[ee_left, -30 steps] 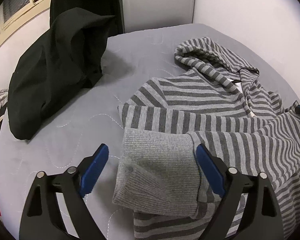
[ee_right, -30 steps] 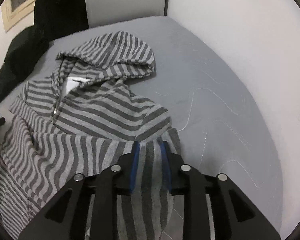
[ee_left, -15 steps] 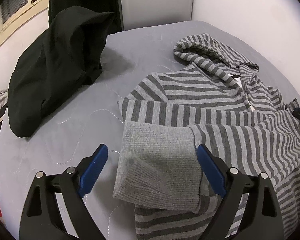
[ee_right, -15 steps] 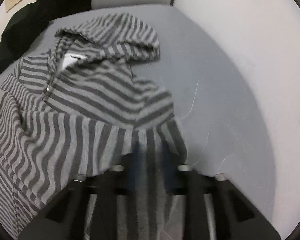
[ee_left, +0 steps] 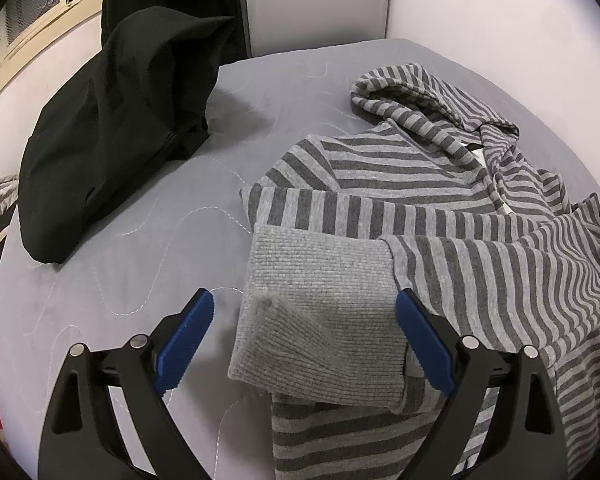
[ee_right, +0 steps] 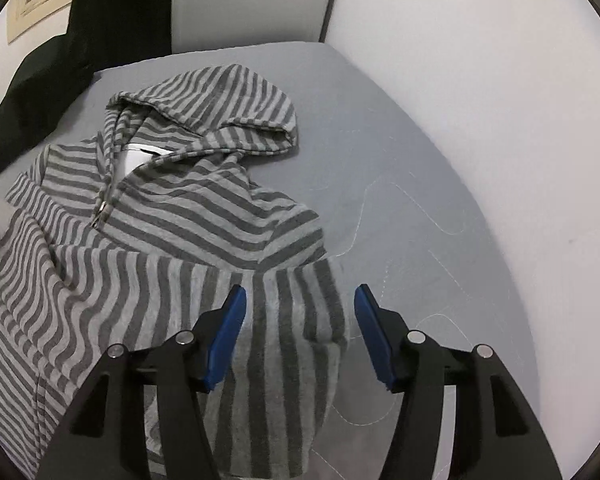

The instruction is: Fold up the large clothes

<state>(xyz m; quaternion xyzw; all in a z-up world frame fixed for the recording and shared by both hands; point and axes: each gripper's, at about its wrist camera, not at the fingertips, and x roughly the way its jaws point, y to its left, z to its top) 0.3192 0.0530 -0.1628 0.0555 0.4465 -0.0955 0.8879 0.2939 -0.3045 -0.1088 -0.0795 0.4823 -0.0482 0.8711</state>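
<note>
A grey striped hoodie (ee_left: 412,200) lies on the grey bed, hood toward the far wall, both sleeves folded across its front. Its plain ribbed cuff (ee_left: 320,312) rests between the wide-apart blue pads of my left gripper (ee_left: 306,338), which is open and not pressing it. In the right wrist view the hoodie (ee_right: 148,216) fills the left half. My right gripper (ee_right: 300,336) hovers over the folded sleeve near the shoulder; its jaws are opening, with striped cloth (ee_right: 292,320) lying loose between the pads and apart from them.
A black garment (ee_left: 112,136) is heaped at the left of the bed (ee_left: 140,264) and hangs up the wall behind. White walls (ee_right: 480,100) close the bed's far and right sides. Bare quilted sheet (ee_right: 412,208) shows right of the hoodie.
The right gripper was shut on the striped sleeve and has now let go, its pads spread apart. The sleeve lies flatter on the bed. The left gripper and cuff have not moved.
</note>
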